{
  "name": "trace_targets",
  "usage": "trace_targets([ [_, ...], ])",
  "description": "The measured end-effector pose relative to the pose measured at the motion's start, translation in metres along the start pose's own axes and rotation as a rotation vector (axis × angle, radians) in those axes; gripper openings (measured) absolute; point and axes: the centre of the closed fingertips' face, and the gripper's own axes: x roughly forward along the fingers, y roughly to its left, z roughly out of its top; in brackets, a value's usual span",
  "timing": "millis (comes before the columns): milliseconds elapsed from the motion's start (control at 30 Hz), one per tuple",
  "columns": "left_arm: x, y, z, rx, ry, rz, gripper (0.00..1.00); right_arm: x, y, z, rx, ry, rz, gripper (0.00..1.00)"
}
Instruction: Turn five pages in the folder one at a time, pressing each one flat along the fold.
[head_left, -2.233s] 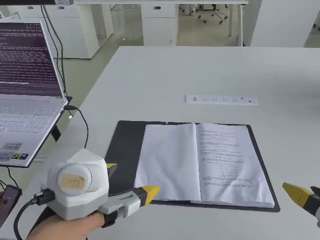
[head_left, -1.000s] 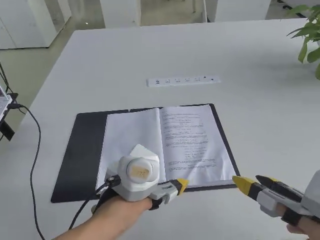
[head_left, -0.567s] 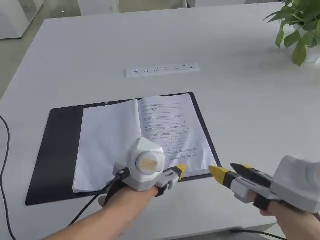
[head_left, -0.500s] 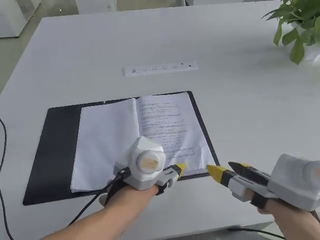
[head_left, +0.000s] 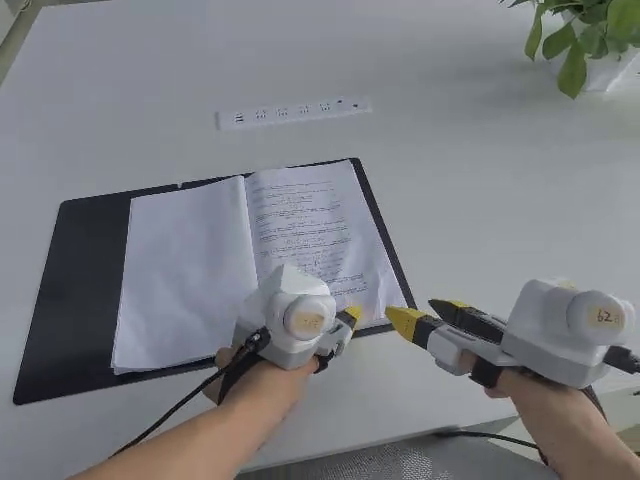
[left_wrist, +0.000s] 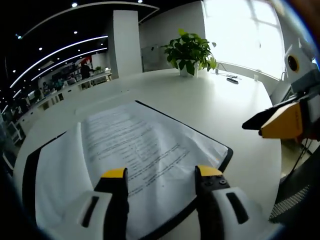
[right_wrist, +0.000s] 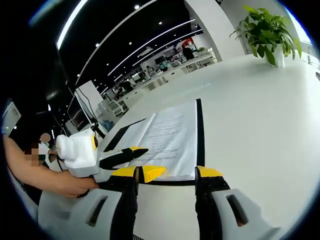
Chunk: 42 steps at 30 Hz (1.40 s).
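The folder (head_left: 62, 300) lies open and flat on the white tabletop (head_left: 480, 180), its black cover showing at the left and along the right edge; a blank page (head_left: 185, 270) lies on the left of the fold and a printed page (head_left: 300, 235) on the right, both lying down with a slight swell toward the fold.

The left gripper (head_left: 345, 322) sits at the near edge of the printed page, close to that page's near right corner; in the left gripper view its two yellow-tipped jaws stand wide apart with the printed sheet running between and beyond them; nothing is clasped, and whether the tips touch the paper cannot be told.

The right gripper (head_left: 428, 313) is over bare tabletop just beside the folder's near right corner, pointing toward the left gripper; its jaws are also spread, with nothing between them; the two grippers are near each other but apart.

A white power strip (head_left: 293, 111) lies on the tabletop beyond the folder, well apart from it; a leafy plant (head_left: 565, 40) stands at the far right.
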Motion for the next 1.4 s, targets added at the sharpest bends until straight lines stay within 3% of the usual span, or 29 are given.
trace_targets([
  [200,0.001,-0.001,-0.002,0.001,-0.014,0.003,0.52,0.003,-0.001,-0.001,0.012,-0.005,0.002,0.44],
  [433,0.0,0.002,-0.005,-0.012,-0.087,-0.007,0.5,0.005,-0.001,-0.001,0.022,-0.007,0.01,0.44],
  [967,0.0,-0.001,-0.004,-0.029,-0.11,-0.013,0.36,0.005,-0.004,-0.002,0.031,-0.007,0.005,0.44],
  [1167,0.0,0.004,-0.004,-0.035,-0.109,0.003,0.26,0.004,-0.005,-0.002,0.034,-0.008,0.001,0.44],
  [1267,0.0,0.017,-0.004,-0.047,-0.102,0.037,0.15,0.005,-0.005,-0.003,0.031,-0.005,0.003,0.44],
  [1400,-0.001,0.017,-0.005,-0.049,-0.099,0.038,0.12,0.007,-0.004,-0.004,0.025,0.004,0.008,0.43],
])
